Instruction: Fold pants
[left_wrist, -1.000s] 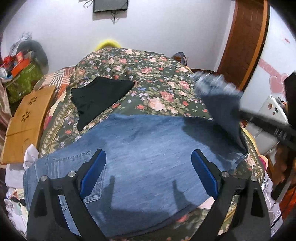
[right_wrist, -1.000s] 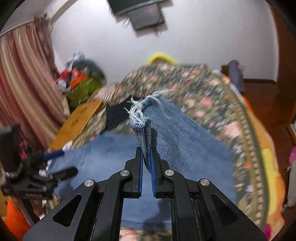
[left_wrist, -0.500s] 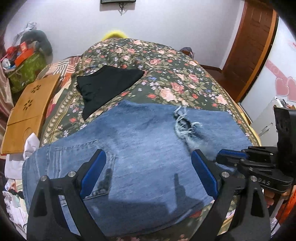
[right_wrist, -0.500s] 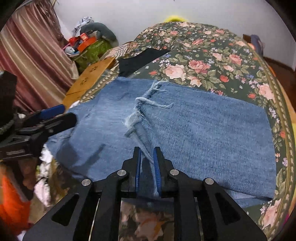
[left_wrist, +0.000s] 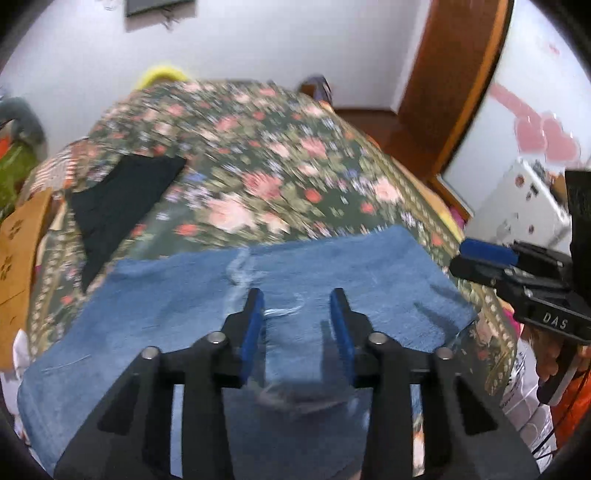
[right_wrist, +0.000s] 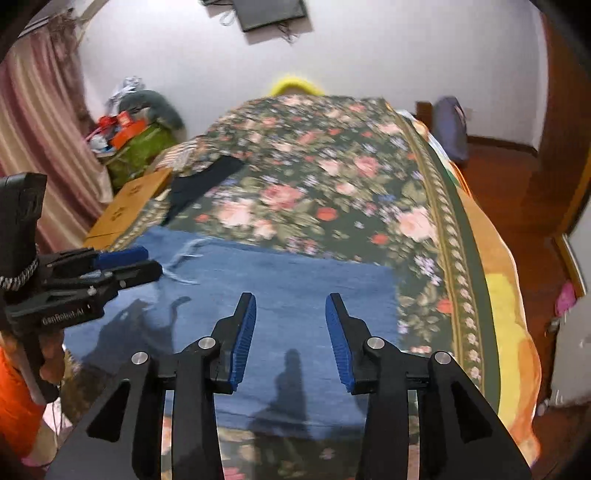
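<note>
Jeans (right_wrist: 280, 295) folded on bed (right_wrist: 332, 184); both hand-held grippers, left (left_wrist: 297, 325) and right (right_wrist: 290, 332), released; frayed hem (left_wrist: 240, 273) may snag.

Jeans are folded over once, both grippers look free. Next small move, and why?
Probably close the left gripper on the denim bunched between its fingers: it is open with jeans fabric rising there. The right gripper is open above flat cloth, holding nothing.

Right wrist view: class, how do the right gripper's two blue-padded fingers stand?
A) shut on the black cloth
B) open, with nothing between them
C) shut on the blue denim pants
B: the right gripper shows a wide gap above the flat blue denim pants.
</note>
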